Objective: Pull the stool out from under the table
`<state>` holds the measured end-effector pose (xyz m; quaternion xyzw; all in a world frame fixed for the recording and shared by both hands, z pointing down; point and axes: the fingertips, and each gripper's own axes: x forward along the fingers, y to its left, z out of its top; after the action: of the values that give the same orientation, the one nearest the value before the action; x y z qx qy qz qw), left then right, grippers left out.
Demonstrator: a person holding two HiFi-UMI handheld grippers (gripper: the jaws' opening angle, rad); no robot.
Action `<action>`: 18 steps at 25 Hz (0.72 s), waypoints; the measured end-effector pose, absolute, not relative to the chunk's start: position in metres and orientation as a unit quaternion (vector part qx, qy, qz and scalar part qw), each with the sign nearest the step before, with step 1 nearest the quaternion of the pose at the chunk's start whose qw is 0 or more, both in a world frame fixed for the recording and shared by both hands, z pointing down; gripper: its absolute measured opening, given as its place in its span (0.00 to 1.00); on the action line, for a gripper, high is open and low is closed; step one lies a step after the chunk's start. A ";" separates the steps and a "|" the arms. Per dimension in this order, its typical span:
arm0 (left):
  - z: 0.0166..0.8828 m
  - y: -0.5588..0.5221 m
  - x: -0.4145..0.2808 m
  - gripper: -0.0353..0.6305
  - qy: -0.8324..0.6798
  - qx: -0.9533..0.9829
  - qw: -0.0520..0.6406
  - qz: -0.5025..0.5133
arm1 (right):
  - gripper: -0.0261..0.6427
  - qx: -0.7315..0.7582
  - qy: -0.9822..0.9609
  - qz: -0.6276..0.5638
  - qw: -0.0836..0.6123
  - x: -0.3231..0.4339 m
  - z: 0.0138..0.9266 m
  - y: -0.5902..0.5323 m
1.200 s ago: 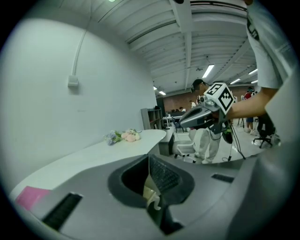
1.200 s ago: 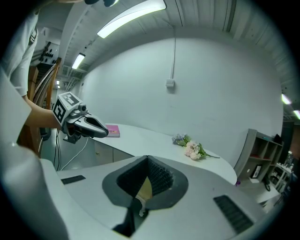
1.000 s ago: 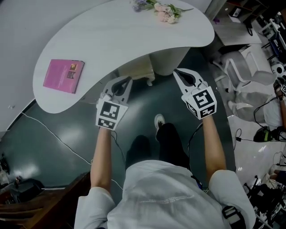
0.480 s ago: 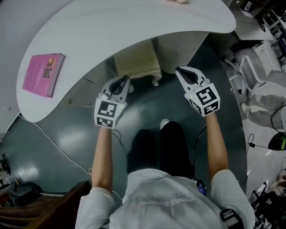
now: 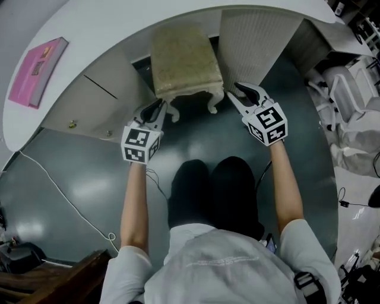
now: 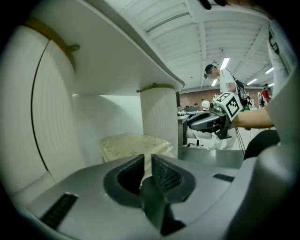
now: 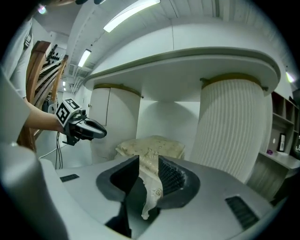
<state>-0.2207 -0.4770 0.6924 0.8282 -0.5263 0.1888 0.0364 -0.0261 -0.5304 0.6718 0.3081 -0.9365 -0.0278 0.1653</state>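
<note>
A cream cushioned stool with carved pale legs stands under the white table, between its two pedestals. My left gripper is shut just left of the stool's front left leg, with nothing seen between its jaws. My right gripper is at the front right leg; its jaws are opening, and the leg stands between them with a gap on its left side. The stool seat shows beyond the jaws.
A ribbed white pedestal rises right of the stool, and a white cabinet-like support stands to its left. A pink book lies on the table's left end. A cable runs over the dark floor; white chairs stand at right.
Both grippers have moved forward and down to the stool's front legs under the table edge. The right jaws, shut before, have parted around the right leg.
</note>
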 end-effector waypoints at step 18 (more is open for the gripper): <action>0.817 -0.531 -0.265 0.49 -0.564 0.795 0.097 0.200 | 0.47 0.291 -0.917 -0.037 0.269 -0.057 0.804 -0.589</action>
<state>-0.2648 -0.5310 0.8173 0.7954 -0.5640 0.1996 0.0973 -0.0569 -0.5890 0.8036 0.2913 -0.9174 -0.0367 0.2686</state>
